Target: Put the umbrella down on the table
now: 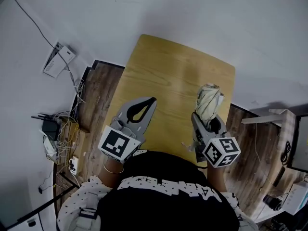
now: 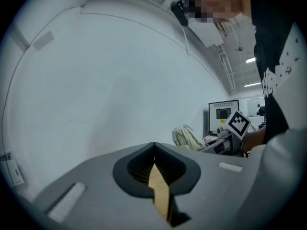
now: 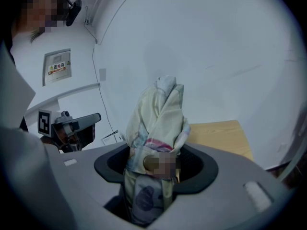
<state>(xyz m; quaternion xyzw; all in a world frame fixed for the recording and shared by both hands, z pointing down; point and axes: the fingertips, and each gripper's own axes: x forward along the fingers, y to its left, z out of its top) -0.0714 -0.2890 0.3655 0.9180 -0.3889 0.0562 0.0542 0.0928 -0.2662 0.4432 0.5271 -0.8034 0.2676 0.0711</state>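
Umbrella (image 1: 210, 101) status: folded, cream fabric, bound by a strap with a pink edge. In the head view it lies right of centre, over the right part of the wooden bench (image 1: 168, 66). Contact between the fabric and the bench surface cannot be confirmed.

Right tool (image 1: 208, 119): clenched on the umbrella. In the right gripper view the bundle (image 3: 160, 123) passes through the right tool (image 3: 160, 152), and both jaws press its sides. The free end rises above the jaws, with the bench top (image 3: 220, 135) behind it at the right of the frame.

Left tool (image 1: 152, 101): closed and empty, over the left part of the bench, well apart from the umbrella. In the left gripper view the jaw tips meet (image 2: 153, 150). Only a sliver of bench wood (image 2: 160, 193) shows between the jaws.

Each tool carries a marker cube (image 1: 117, 145) at the lower edge of the head view.
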